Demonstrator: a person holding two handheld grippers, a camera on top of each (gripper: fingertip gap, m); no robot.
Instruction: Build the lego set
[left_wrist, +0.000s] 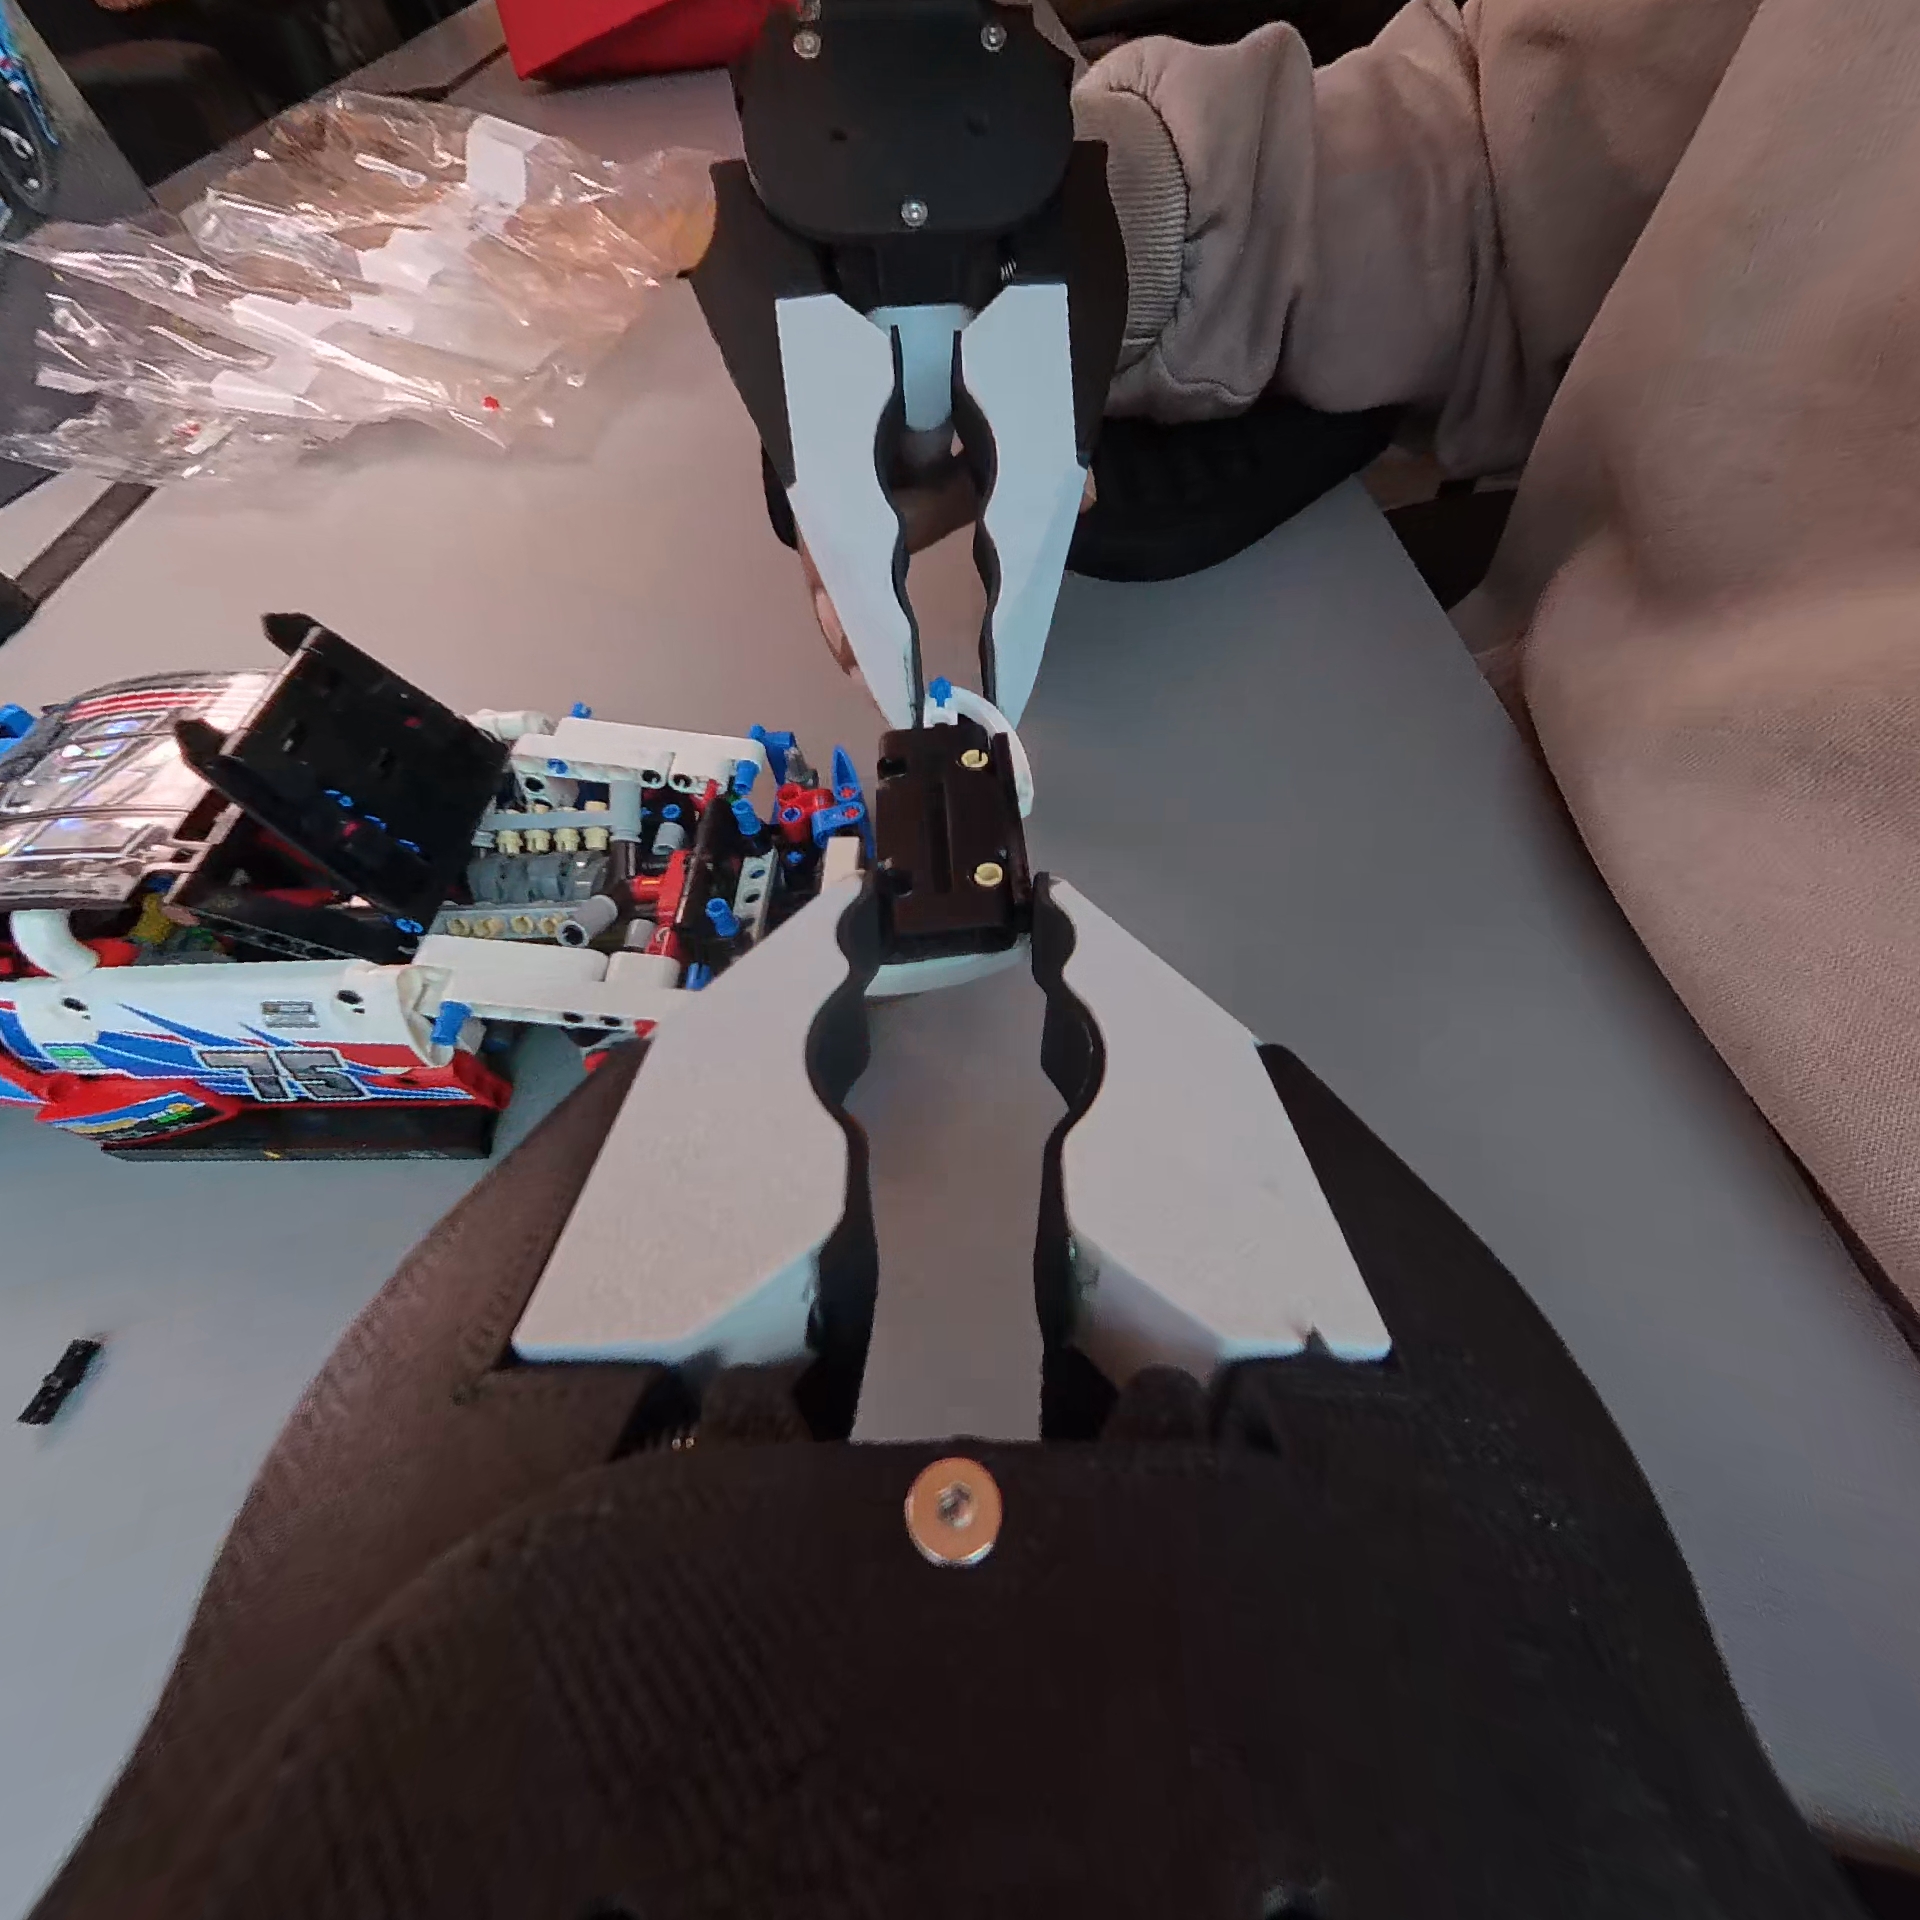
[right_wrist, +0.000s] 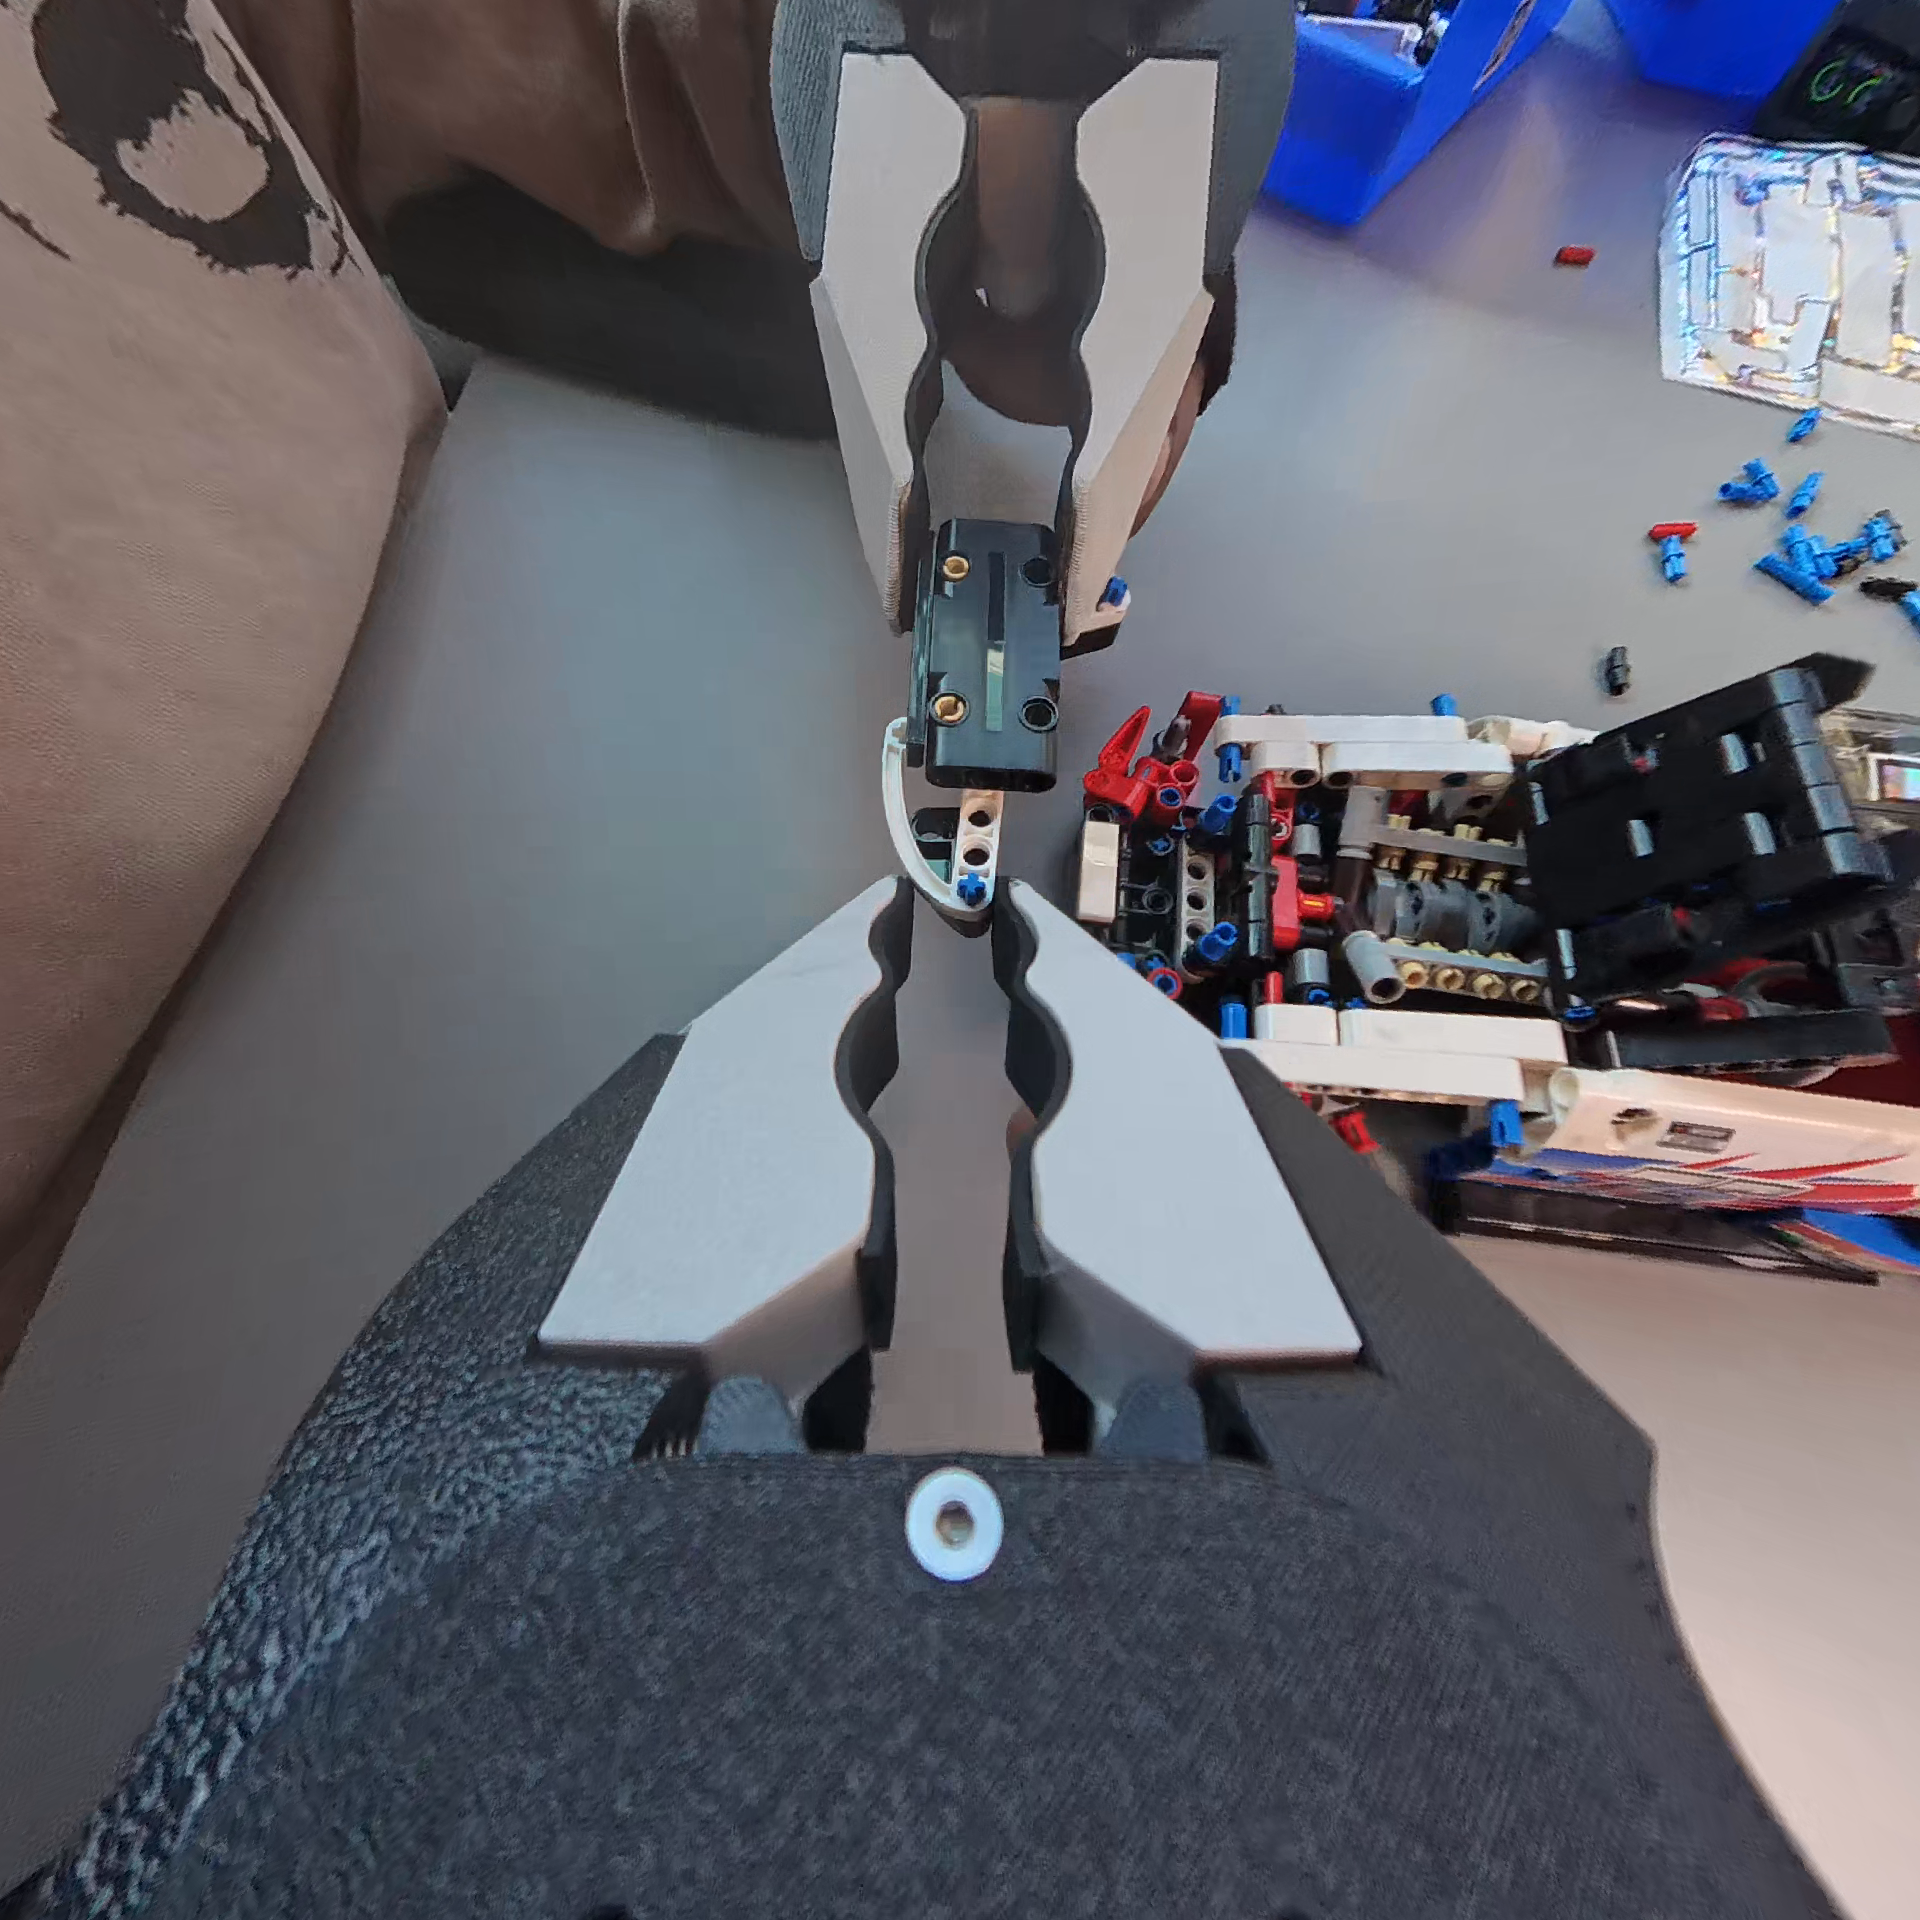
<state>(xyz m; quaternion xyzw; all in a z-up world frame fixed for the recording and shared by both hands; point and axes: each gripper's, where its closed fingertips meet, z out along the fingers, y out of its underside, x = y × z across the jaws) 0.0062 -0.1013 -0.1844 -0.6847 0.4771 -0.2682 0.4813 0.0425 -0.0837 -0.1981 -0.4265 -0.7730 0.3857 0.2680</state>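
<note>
Left tool (left_wrist: 951, 883) gripping black panel (left_wrist: 951, 831), right tool (right_wrist: 954, 883) pinching its white arch (right_wrist: 914, 831)

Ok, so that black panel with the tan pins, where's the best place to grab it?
Pinch the black panel across its two long, flat side edges at the bare end, coming in end-on, as the left gripper does. Its top face has pins and holes, and the other end carries the white curved piece.
</note>
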